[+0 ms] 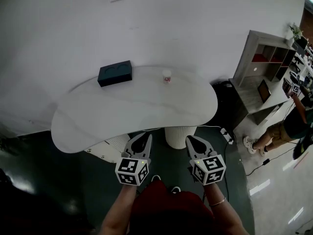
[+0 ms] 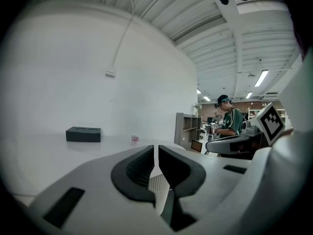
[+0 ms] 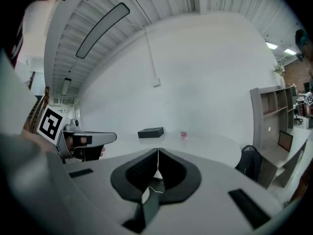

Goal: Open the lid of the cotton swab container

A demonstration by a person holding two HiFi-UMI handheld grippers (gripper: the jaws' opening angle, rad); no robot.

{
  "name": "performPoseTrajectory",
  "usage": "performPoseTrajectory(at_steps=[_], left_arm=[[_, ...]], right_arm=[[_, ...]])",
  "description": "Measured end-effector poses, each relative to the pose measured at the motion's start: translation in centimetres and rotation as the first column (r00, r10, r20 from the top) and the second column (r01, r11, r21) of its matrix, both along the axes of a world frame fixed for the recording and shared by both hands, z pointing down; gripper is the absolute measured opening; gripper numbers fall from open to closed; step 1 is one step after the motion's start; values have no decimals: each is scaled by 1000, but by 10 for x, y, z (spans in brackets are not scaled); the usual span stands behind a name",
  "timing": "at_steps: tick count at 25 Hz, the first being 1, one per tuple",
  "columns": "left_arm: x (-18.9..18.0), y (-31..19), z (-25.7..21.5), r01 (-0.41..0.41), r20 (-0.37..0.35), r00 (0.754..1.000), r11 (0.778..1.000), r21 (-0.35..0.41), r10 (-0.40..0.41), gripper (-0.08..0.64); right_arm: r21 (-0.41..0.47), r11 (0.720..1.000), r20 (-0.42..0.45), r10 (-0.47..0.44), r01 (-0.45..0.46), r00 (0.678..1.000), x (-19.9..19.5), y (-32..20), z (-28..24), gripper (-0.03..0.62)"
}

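The cotton swab container (image 1: pixel 167 76), small and white with a red label, stands upright on the far side of the white curved counter (image 1: pixel 137 106). It is too small in every view to tell how its lid sits. A dark box (image 1: pixel 115 73) lies on the counter at the container's 9 o'clock, well apart from it.

Both claws hover off the counter's near edge, at about 6 o'clock from the container and far from it. The left claw (image 1: pixel 147 136) has its jaws pressed together with nothing between them. The right claw (image 1: pixel 189 139) is likewise closed and empty.

A grey shelf unit (image 1: pixel 264 72) stands on the floor at the counter's 3 o'clock, with a person (image 1: pixel 279 129) near it.
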State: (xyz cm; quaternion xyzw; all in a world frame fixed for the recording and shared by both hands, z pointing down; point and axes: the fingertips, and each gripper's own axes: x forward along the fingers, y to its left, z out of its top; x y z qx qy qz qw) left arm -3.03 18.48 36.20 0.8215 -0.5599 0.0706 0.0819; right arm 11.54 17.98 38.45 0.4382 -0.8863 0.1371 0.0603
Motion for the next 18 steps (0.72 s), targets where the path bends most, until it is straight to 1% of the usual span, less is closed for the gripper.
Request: performPoseTrajectory(at_steps=[7, 13, 18], left_arm=[[3, -20, 6, -22, -26, 999, 999, -26, 21, 31], [2, -47, 16, -45, -51, 998, 998, -54, 42, 31], [-1, -70, 26, -63, -63, 996, 995, -72, 59, 32]], right_arm=[[22, 1000, -26, -4, 4, 1000, 0, -22, -3, 17], [-10, 1000, -54, -2, 1, 999, -1, -42, 6, 20], [-34, 999, -52, -1, -1, 999, -7, -60, 16, 21]])
